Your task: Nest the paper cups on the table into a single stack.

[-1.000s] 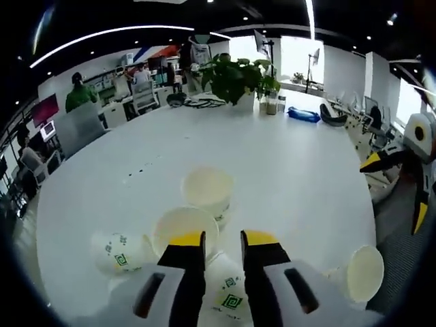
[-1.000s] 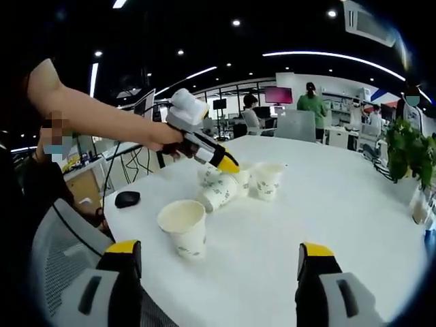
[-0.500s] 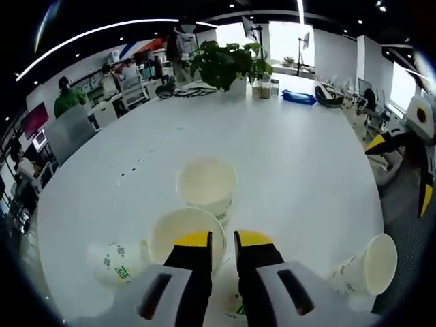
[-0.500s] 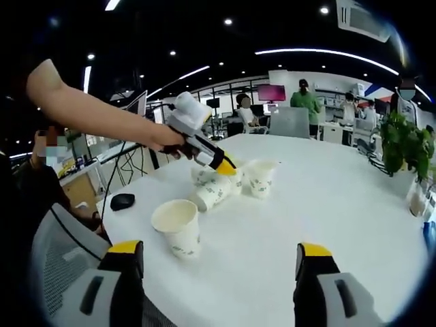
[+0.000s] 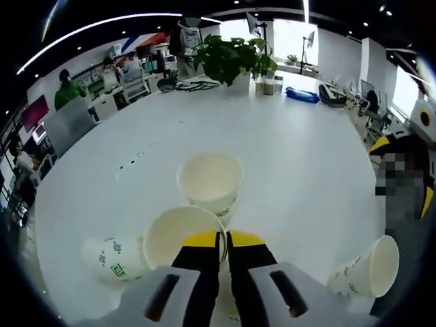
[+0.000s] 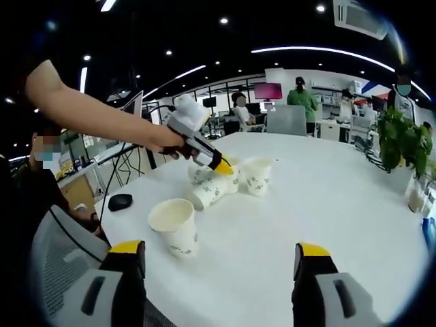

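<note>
Several white paper cups with green prints stand or lie on the white table (image 5: pixel 293 163). In the left gripper view, one upright cup (image 5: pixel 210 178) is ahead, a second cup (image 5: pixel 178 235) opens toward me, a third lies at the left (image 5: pixel 109 249), and another sits at the right (image 5: pixel 371 266). My left gripper (image 5: pixel 223 237) is shut on the near rim of the second cup. The right gripper view has that gripper (image 6: pixel 223 165) tip-down on the cluster of cups (image 6: pixel 212 192), with one lone upright cup (image 6: pixel 175 225) nearer. My right gripper (image 6: pixel 219 251) hangs wide open, holding nothing, short of the lone cup.
A potted plant (image 5: pixel 235 61) and a blue object (image 5: pixel 302 95) stand at the table's far end. A black mouse (image 6: pixel 120 201) lies near the table's edge, and a grey mesh chair (image 6: pixel 61 259) is close by. People sit at desks beyond.
My left jaws have closed from a clear gap to almost touching, pinching the cup's rim. The right gripper has stayed open and barely moved.
</note>
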### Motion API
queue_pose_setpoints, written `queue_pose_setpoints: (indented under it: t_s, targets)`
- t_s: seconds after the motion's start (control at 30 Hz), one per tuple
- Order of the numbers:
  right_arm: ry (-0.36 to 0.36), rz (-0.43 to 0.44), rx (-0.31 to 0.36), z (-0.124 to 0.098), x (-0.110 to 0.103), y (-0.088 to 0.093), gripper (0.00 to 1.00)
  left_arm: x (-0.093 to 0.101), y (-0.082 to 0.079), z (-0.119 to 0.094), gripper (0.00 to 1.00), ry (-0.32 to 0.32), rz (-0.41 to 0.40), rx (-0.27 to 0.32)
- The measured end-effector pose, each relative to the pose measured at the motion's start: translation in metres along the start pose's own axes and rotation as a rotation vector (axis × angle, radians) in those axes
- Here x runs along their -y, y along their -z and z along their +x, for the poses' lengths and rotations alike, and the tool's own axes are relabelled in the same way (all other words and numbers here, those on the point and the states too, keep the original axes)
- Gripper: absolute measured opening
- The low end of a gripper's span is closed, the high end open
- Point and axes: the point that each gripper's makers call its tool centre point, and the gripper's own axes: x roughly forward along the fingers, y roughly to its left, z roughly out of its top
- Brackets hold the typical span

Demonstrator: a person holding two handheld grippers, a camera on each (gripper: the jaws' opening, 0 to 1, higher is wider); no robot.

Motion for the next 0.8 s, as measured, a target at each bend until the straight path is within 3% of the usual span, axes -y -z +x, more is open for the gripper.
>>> queue_pose_setpoints:
  t_s: [0.8]
  targets:
    - [-0.006,-0.009,0.013,-0.001,-0.001,-0.002,0.89,-0.015,-0.008,-0.018,0.00,-0.070,0.074,0.021]
